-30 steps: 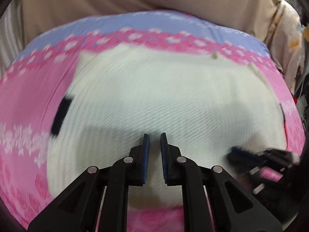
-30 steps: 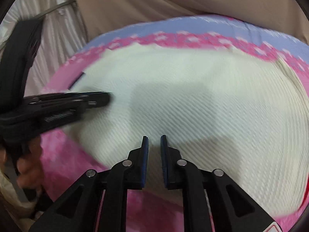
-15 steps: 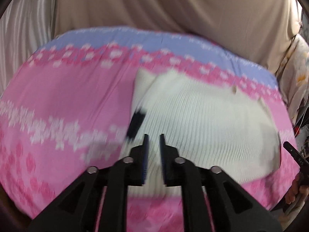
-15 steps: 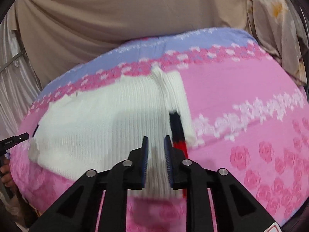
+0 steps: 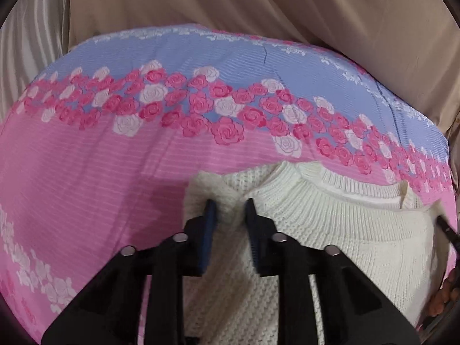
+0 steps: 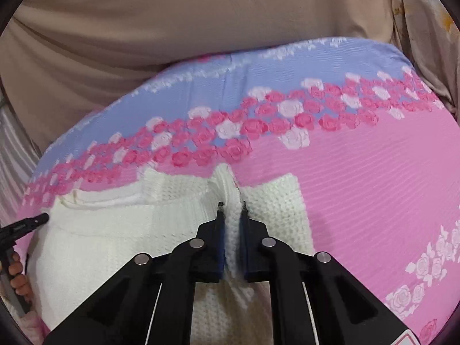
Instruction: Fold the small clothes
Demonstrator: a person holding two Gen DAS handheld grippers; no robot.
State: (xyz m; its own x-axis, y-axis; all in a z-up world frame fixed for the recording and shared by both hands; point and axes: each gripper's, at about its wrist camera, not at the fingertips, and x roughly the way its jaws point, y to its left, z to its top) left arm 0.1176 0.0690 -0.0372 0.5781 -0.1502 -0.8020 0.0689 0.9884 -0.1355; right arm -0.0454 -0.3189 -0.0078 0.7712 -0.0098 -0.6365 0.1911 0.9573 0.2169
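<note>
Blue-padded fingers of our left gripper [image 5: 228,211] pinch a raised bunch of knit at the left shoulder of the white sweater [image 5: 330,230], the fabric pressed between the two jaws. Our right gripper [image 6: 231,210] does the same on the opposite shoulder, its jaws nearly together on a thin ridge of the ribbed collar and shoulder seam. In the left wrist view the other gripper's black tip shows at the far right edge, touching the sweater's side, with fingers of the right hand [image 5: 444,296] wrapped below it. In the right wrist view the left tool's tip pokes in from the left edge, with the left hand [image 6: 15,276] beneath it. Between the two grips the sweater lies on the pink bedsheet [image 5: 86,172], collar toward the far side, a short sleeve [image 6: 276,210] spread flat just right of our right gripper. Beyond the collar runs a band of pink and white roses [image 5: 201,109], then a blue strip. A beige curtain [image 6: 143,28] hangs behind the bed.
</note>
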